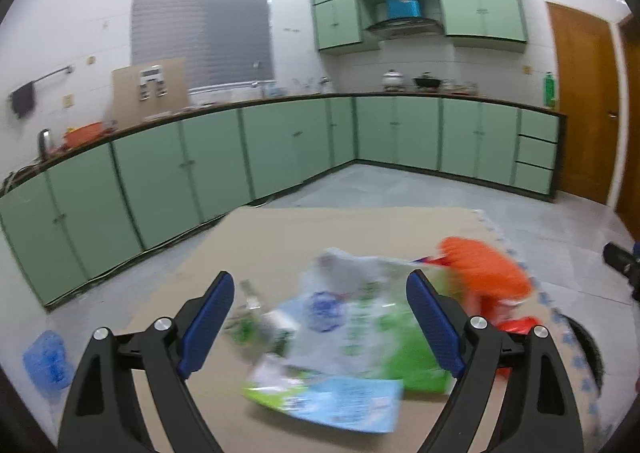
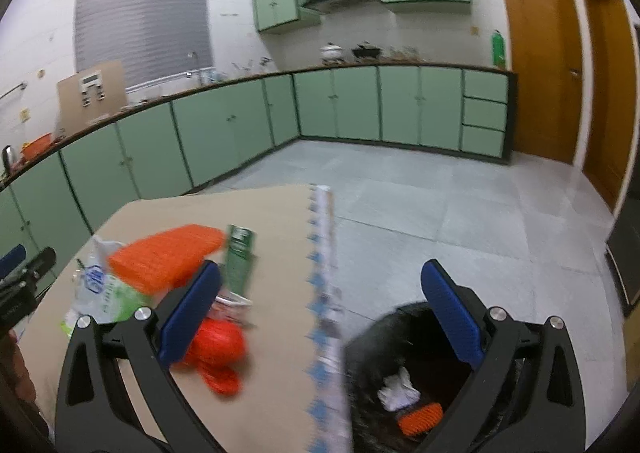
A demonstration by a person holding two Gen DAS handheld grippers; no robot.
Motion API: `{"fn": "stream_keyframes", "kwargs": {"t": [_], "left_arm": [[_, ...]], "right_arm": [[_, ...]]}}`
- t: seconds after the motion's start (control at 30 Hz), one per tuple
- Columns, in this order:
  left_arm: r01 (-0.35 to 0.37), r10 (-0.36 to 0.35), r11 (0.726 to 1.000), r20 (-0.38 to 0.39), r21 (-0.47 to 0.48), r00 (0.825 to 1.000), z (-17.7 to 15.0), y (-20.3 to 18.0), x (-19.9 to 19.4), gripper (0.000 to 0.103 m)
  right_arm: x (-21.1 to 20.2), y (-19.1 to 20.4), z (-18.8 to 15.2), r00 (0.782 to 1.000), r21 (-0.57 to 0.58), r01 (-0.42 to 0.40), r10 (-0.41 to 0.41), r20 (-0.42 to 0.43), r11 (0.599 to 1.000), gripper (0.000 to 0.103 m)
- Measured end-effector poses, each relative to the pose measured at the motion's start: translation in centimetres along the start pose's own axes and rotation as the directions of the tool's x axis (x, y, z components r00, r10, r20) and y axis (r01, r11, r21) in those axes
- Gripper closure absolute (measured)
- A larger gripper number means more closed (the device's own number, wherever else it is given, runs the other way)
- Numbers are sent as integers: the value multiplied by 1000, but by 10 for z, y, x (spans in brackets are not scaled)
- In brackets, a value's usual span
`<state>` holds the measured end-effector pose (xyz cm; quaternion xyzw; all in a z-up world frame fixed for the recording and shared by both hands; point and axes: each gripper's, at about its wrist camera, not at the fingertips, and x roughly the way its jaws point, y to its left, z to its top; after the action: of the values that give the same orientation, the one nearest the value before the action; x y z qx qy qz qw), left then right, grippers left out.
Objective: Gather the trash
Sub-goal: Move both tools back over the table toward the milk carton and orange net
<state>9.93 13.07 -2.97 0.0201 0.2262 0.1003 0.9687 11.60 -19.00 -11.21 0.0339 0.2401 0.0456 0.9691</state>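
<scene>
**Hovering over a bench of scattered litter**

The left tongs (image 1: 320, 317) stand wide apart with nothing between their blue pads (image 1: 208, 323), poised above a blurred green-and-white plastic wrapper (image 1: 360, 337) that lies on the brown bench (image 1: 320, 229). A light blue printed sheet (image 1: 348, 401) lies at the near edge of that wrapper. To the right of it sits an orange block (image 1: 484, 269), and a red piece (image 1: 520, 325) shows just behind the right pad.

The right tongs (image 2: 320, 309) are likewise spread wide and grip nothing. The left pad overlaps a red crumpled item (image 2: 218, 345) on the bench; whether they touch cannot be told. Farther out lie the orange block (image 2: 168, 257), a green carton (image 2: 239, 257) and the plastic wrapper (image 2: 104, 289). Beside the bench's patterned edge strip (image 2: 324, 293), below the right pad, a black bin (image 2: 384, 333) stands on the floor, holding a white crumpled paper (image 2: 398, 389) and an orange scrap (image 2: 420, 415).

Green cabinets (image 2: 240, 125) line the walls beyond.
</scene>
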Motion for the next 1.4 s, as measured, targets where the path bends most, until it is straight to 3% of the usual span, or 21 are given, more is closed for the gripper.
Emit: {"fn": "stream_keyframes", "kwargs": {"t": [0.3, 0.53, 0.87, 1.03, 1.2, 1.4], "left_arm": [[-30, 27, 999, -77, -38, 997, -28, 51, 14, 17], [-1, -8, 998, -164, -55, 986, -59, 53, 23, 17], [57, -72, 995, -192, -83, 979, -68, 33, 17, 17], [117, -120, 993, -179, -27, 976, -68, 1, 4, 17], [107, -105, 994, -213, -3, 971, -76, -19, 12, 17], [62, -63, 998, -252, -14, 966, -80, -10, 22, 17]], "right_arm": [[14, 60, -4, 997, -33, -78, 77, -11, 996, 6], [16, 80, -18, 996, -80, -87, 84, -39, 993, 6], [15, 74, -22, 996, -88, -69, 64, -58, 994, 6], [15, 65, -20, 997, -74, -66, 62, -52, 995, 6], [13, 57, -20, 997, -65, -64, 61, -54, 996, 6], [12, 52, -21, 997, -55, -63, 60, -56, 997, 6]]}}
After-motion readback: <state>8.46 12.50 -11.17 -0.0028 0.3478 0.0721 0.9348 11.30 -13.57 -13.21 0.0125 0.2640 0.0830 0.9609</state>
